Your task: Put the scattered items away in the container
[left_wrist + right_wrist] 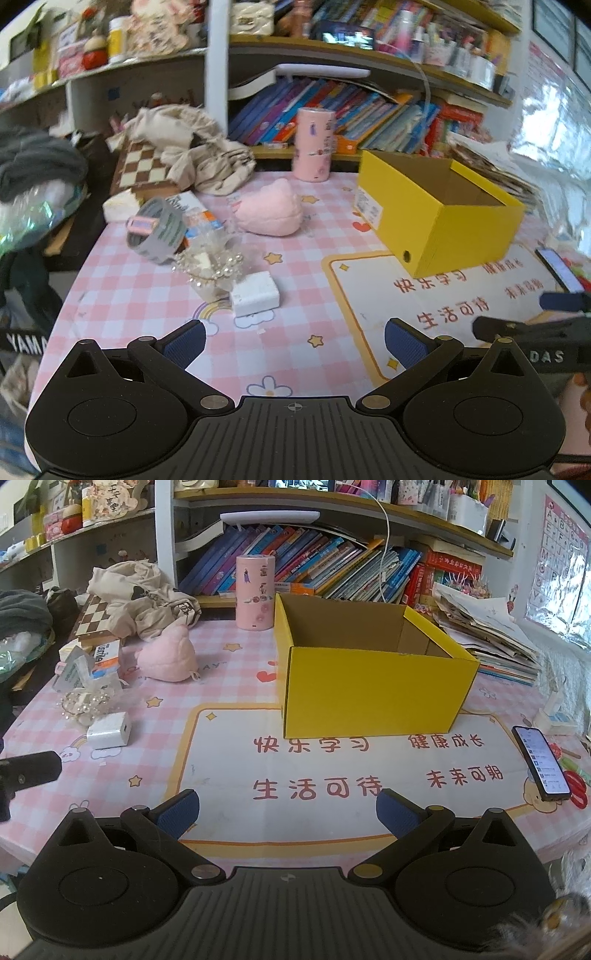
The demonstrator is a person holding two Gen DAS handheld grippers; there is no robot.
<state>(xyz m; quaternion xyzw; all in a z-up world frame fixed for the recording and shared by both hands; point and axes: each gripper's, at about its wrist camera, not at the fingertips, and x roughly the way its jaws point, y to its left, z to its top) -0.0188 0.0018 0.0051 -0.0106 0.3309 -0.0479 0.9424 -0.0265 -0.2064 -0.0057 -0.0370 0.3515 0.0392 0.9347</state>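
The open yellow cardboard box (373,698) is sitting empty on the pink checked tablecloth (229,686), behind red writing "快乐学习". Left gripper (293,341) and right gripper (286,808) are both hovering released, holding nothing. The white rectangular charger block (255,293) is lying left of the box.

The right claw (286,812) (fingers spread, nothing between them) hovers before the empty yellow box (369,698).

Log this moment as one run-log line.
left gripper: open, empty | right gripper: open, empty | yellow box: empty | white charger, pink plush, tape roll: on table
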